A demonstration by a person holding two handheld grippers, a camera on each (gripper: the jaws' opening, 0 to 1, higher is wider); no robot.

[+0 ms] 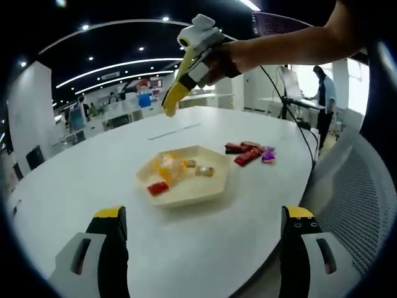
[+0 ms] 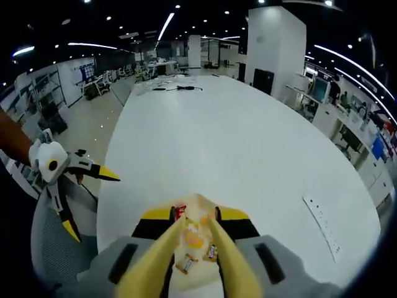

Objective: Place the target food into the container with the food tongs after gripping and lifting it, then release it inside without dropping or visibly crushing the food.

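The right gripper (image 1: pixel 170 102) hangs high above the hexagonal tray (image 1: pixel 214 189) and grips yellow tongs (image 2: pixel 198 264); whether the tong tips pinch any food, I cannot tell. The left gripper (image 1: pixel 201 233) waits with jaws wide apart, empty. Several sweets (image 1: pixel 170 171) lie in the tray, some red wrapped bars (image 1: pixel 245 152) just beside it on the table (image 1: pixel 93 180). I think a hard squeeze may crush a sweet, or a weak one may drop it.

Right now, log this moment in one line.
right gripper: shut on tongs, above tray | left gripper: open, empty | red packets: on table
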